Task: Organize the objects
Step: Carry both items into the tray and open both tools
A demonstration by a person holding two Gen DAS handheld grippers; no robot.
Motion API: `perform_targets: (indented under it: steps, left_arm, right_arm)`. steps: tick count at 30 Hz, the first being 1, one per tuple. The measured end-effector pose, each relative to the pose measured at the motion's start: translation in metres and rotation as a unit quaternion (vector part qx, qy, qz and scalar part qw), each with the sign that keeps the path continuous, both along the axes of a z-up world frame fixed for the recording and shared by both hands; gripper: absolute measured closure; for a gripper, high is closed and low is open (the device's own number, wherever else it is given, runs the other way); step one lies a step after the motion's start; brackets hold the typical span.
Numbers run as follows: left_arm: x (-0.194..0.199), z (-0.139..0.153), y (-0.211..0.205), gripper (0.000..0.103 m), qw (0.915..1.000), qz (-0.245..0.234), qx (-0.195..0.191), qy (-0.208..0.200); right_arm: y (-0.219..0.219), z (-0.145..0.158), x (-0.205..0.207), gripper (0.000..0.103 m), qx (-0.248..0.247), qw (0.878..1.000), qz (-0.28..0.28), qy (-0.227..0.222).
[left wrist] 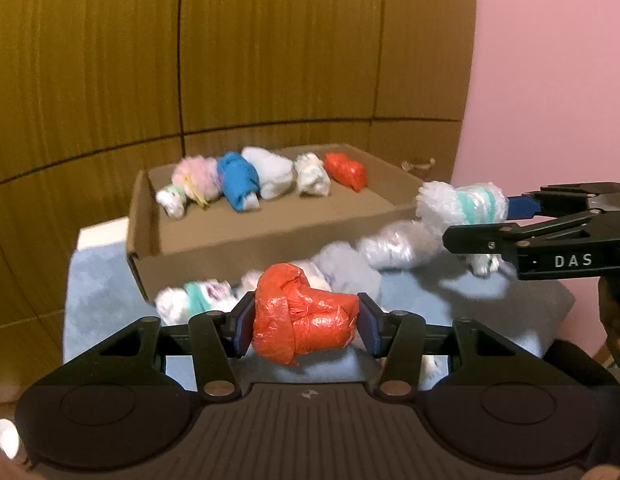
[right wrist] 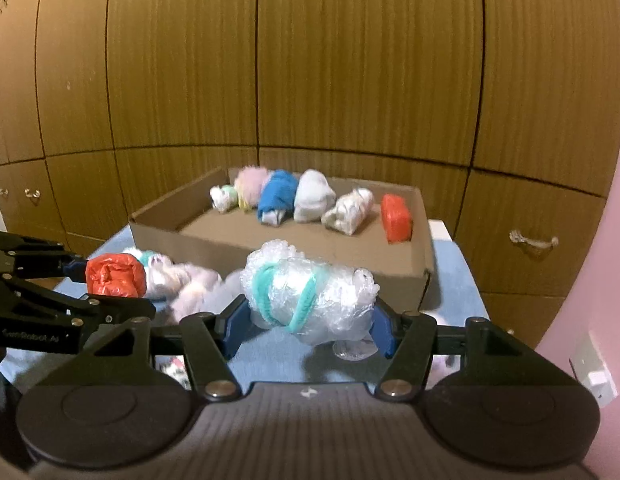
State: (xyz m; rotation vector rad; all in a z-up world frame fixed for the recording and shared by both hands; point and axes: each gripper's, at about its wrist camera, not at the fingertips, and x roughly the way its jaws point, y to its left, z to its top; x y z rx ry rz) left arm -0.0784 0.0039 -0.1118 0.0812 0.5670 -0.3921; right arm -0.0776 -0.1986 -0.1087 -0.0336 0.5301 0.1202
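Observation:
My left gripper (left wrist: pixel 304 322) is shut on a red plastic-wrapped bundle (left wrist: pixel 306 318), held above the blue cloth in front of the cardboard box (left wrist: pixel 214 240); it also shows in the right wrist view (right wrist: pixel 114 276). My right gripper (right wrist: pixel 310 322) is shut on a bubble-wrap bundle with teal bands (right wrist: pixel 310 296), also seen in the left wrist view (left wrist: pixel 462 202) near the box's right front corner. Inside the box (right wrist: pixel 158 228) a row of bundles lies along the far wall: white-green, pink, blue (right wrist: pixel 276 196), white, patterned, and red (right wrist: pixel 396 218).
Several pale wrapped bundles (left wrist: pixel 350 264) lie on the blue cloth (left wrist: pixel 98 292) in front of the box. Wooden cabinet doors (right wrist: pixel 350 60) stand behind the box. A pink wall (left wrist: pixel 550 80) is at the right.

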Motion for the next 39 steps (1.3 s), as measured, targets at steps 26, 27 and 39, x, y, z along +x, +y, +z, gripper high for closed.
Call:
perform_targets:
  steps: [26, 27, 39]
  left_arm:
    - [0.171, 0.052, 0.038, 0.045, 0.9958, 0.051, 0.028, 0.07]
    - [0.177, 0.046, 0.04, 0.045, 0.9952, 0.052, 0.027, 0.079]
    - [0.205, 0.011, 0.039, 0.045, 0.9855, -0.073, 0.14, 0.064]
  right_arm:
    - [0.049, 0.051, 0.168, 0.045, -0.089, 0.969, 0.227, 0.037]
    - [0.052, 0.044, 0.176, 0.045, -0.097, 0.966, 0.234, 0.045]
    - [0.078, -0.007, 0.245, 0.045, -0.201, 0.914, 0.336, 0.104]
